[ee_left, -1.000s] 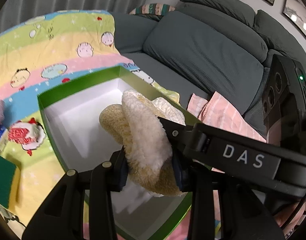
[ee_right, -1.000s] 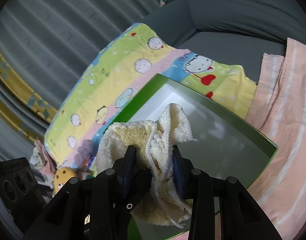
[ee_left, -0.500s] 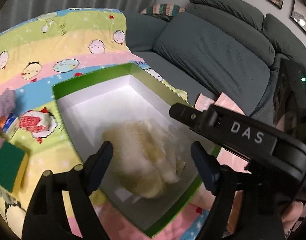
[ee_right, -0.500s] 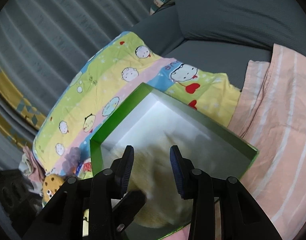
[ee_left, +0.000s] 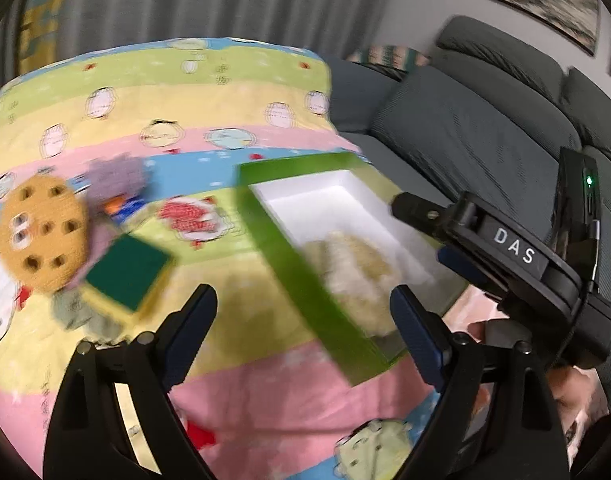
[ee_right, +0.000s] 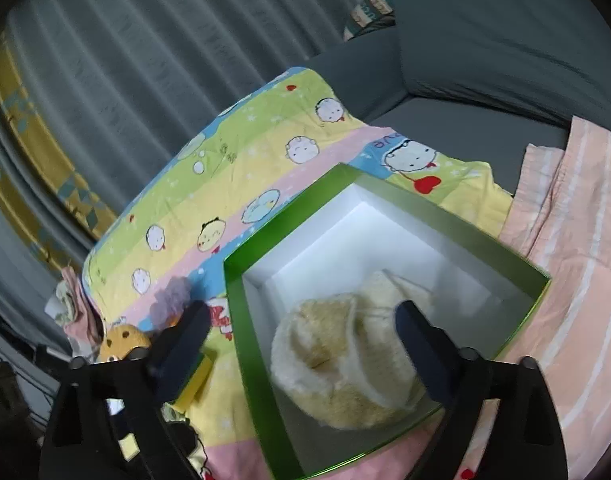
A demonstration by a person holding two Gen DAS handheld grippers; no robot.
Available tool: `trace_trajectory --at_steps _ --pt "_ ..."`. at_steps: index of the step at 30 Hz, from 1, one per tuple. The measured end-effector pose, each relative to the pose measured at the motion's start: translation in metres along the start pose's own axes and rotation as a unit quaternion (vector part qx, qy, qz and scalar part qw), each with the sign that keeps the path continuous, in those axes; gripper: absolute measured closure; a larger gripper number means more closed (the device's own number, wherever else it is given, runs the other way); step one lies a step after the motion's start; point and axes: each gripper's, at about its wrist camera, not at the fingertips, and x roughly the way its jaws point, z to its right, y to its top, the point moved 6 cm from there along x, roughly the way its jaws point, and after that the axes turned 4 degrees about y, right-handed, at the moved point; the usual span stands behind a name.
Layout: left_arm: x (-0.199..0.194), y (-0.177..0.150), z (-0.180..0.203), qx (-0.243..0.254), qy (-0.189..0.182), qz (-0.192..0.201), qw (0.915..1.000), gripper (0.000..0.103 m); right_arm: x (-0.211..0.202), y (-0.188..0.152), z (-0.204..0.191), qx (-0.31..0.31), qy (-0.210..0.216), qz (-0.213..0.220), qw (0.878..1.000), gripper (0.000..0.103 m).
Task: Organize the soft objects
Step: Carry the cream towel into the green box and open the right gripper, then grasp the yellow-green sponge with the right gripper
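The fluffy cream cloth (ee_right: pixel 345 356) lies loose in the green box (ee_right: pixel 445 216), at the box's 6 o'clock end, on the cartoon-print blanket (ee_right: pixel 225 184). The right tool (ee_right: pixel 301 332) is released, its jaws just opened wide and touching nothing; the cloth sits beyond them, toward 1 o'clock. The left tool (ee_left: pixel 303 316), also just opened and empty, hovers over the box's near wall, the cloth (ee_left: pixel 353 268) at its 1 o'clock. A cookie plush (ee_left: pixel 41 236) and green sponge (ee_left: pixel 127 272) lie at its 10 o'clock.
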Motion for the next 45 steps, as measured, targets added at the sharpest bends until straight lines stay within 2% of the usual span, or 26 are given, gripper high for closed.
trace_trajectory --at_steps 4,7,12,15,17,21,26,30,32,35,37,38,39,40,45 --pt "-0.025 -0.017 -0.044 -0.022 0.033 0.011 0.9992 0.013 0.004 -0.013 -0.020 -0.025 0.009 -0.005 1.000 0.006" --pt "-0.040 -0.032 -0.083 -0.038 0.068 0.019 0.9968 0.002 0.008 -0.022 -0.034 -0.044 0.012 -0.011 0.999 0.005" --pt "-0.056 -0.060 -0.149 -0.074 0.112 0.021 0.9908 0.001 0.017 -0.040 -0.063 -0.083 0.033 -0.027 0.996 0.005" --pt "-0.058 -0.076 -0.187 -0.118 0.134 0.025 0.9835 0.001 0.026 -0.055 -0.084 -0.101 0.051 -0.046 0.993 0.005" --pt "-0.056 -0.084 -0.206 -0.142 0.144 0.014 0.9793 0.001 0.037 -0.067 -0.096 -0.107 0.055 -0.064 0.991 0.005" --pt "-0.061 -0.089 -0.224 -0.183 0.139 0.016 0.9732 0.001 0.063 -0.092 -0.118 -0.116 0.051 -0.103 0.987 0.005" --pt "-0.063 -0.095 -0.249 -0.217 0.167 0.011 0.9617 0.001 0.094 -0.117 -0.149 -0.106 0.069 -0.135 0.983 0.005" --pt "-0.066 -0.102 -0.262 -0.243 0.176 0.002 0.9539 0.001 0.120 -0.130 -0.170 -0.102 0.074 -0.157 0.980 0.005" --pt "-0.069 -0.103 -0.267 -0.250 0.174 0.001 0.9523 0.001 0.134 -0.135 -0.175 -0.100 0.059 -0.161 0.980 0.005" --pt "-0.074 -0.104 -0.272 -0.246 0.190 0.006 0.9504 0.001 0.151 -0.141 -0.178 -0.131 0.003 -0.153 0.980 0.005" --pt "-0.076 -0.105 -0.275 -0.244 0.195 0.006 0.9499 0.001 0.160 -0.148 -0.178 -0.137 0.004 -0.164 0.977 0.006" --pt "-0.076 -0.106 -0.276 -0.244 0.193 0.005 0.9503 0.001 0.165 -0.152 -0.175 -0.126 0.006 -0.176 0.976 0.009" --pt "-0.076 -0.107 -0.276 -0.244 0.190 0.003 0.9509 0.001 0.167 -0.153 -0.171 -0.119 0.005 -0.180 0.976 0.024" --pt "-0.075 -0.107 -0.276 -0.243 0.190 0.002 0.9512 0.001 0.169 -0.153 -0.168 -0.115 0.000 -0.179 0.977 0.030" --pt "-0.077 -0.108 -0.278 -0.235 0.207 0.003 0.9496 0.001 0.148 -0.144 -0.171 -0.124 0.012 -0.150 0.981 0.033"
